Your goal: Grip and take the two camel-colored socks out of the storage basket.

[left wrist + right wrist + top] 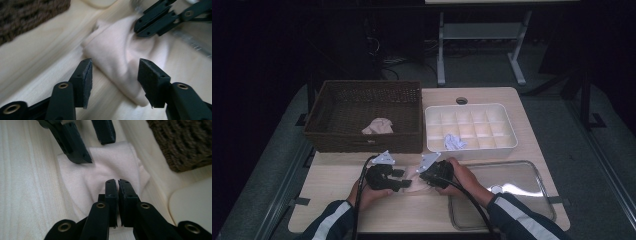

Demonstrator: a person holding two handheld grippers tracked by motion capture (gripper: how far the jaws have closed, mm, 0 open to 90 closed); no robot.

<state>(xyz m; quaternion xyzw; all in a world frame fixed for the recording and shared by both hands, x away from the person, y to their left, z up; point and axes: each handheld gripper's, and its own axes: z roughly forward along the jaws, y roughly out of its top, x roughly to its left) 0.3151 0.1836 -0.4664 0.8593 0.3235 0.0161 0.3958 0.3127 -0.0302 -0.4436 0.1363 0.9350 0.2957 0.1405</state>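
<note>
Right hand-held gripper [117,182] pinches cloth [105,167]; left hand-held gripper [113,72] straddles it.

A light wooden table [492,97] stands on a grey floor [562,120] in a dim room; the far background lies in near darkness. A round cable hole [461,100] sits near the table's far edge. Beyond that edge, the pale metal legs of another table [482,32] rise from the floor, with dark cables [387,62] trailing beside them.
</note>
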